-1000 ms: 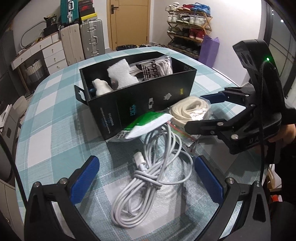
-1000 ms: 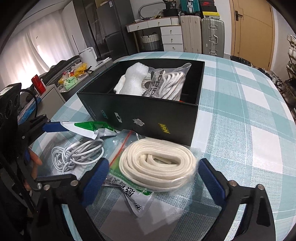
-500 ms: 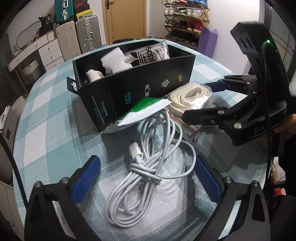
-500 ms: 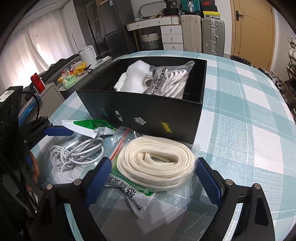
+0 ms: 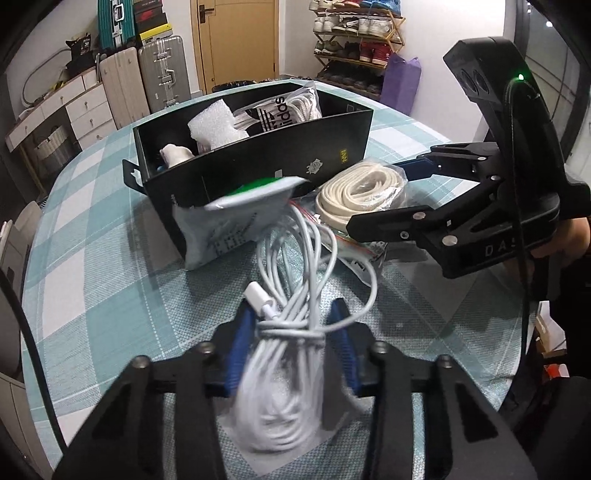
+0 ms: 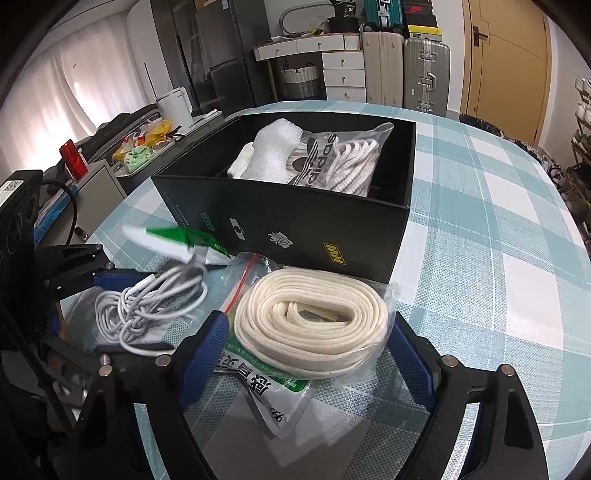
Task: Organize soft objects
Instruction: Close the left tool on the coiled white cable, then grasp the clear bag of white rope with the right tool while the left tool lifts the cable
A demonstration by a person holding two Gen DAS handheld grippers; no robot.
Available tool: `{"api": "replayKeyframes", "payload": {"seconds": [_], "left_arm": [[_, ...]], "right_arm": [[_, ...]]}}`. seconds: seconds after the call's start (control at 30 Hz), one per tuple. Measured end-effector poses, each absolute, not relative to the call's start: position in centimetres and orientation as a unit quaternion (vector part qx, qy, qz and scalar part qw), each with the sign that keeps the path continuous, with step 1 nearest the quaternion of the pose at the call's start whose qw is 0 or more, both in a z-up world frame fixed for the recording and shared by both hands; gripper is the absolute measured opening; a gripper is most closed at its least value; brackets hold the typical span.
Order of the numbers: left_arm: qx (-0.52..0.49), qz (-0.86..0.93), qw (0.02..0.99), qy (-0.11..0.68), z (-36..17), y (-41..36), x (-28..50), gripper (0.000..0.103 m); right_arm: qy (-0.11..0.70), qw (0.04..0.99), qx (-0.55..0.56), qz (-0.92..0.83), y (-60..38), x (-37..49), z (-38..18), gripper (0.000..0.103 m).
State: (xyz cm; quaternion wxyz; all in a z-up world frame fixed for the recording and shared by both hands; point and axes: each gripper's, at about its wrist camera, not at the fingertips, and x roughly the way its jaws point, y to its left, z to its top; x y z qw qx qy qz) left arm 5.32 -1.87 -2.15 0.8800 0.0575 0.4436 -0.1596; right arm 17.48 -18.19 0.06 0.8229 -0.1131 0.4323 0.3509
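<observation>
My left gripper (image 5: 291,328) is shut on a bundled white cable (image 5: 284,373) and holds it; the cable also shows in the right wrist view (image 6: 147,302). My right gripper (image 6: 306,343) is open, its blue pads on either side of a bagged coil of cream rope (image 6: 314,325), which also shows in the left wrist view (image 5: 362,192). The right gripper (image 5: 402,195) appears there too. A black box (image 6: 295,229) behind holds white foam (image 6: 273,151) and an Adidas bag of white rope (image 6: 340,162). A green and white packet (image 5: 236,214) leans on the box front.
A round table with a teal checked cloth (image 6: 498,221) carries everything. A printed plastic bag (image 6: 273,395) lies under the cream rope. Suitcases (image 5: 147,81) and a shoe rack (image 5: 354,29) stand beyond the table.
My left gripper has closed on the white cable, which now bunches between its pads. My right gripper has moved forward around the cream rope coil and stays open.
</observation>
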Motion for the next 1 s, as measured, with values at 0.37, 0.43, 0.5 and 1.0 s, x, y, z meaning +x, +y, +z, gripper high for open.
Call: {"api": "replayKeyframes", "payload": {"seconds": [0.37, 0.43, 0.5, 1.0], "left_arm": [[0.050, -0.176, 0.878, 0.442, -2.1, -1.6, 5.5, 0.034], [0.048, -0.176, 0.879, 0.441, -2.0, -1.4, 5.6, 0.034], [0.045, -0.177, 0.879, 0.440, -1.9, -1.4, 5.6, 0.034], [0.022, -0.189, 0.888, 0.419, -0.7, -0.6, 5.4, 0.034]], "right_arm": [[0.426, 0.821, -0.110, 0.364, -18.9, 17.4, 0.6, 0.063], [0.425, 0.821, -0.105, 0.366, -19.2, 17.5, 0.8, 0.059], [0.423, 0.822, -0.105, 0.367, -19.4, 17.5, 0.9, 0.055], [0.418, 0.820, -0.099, 0.378, -21.2, 17.4, 2.1, 0.027]]}}
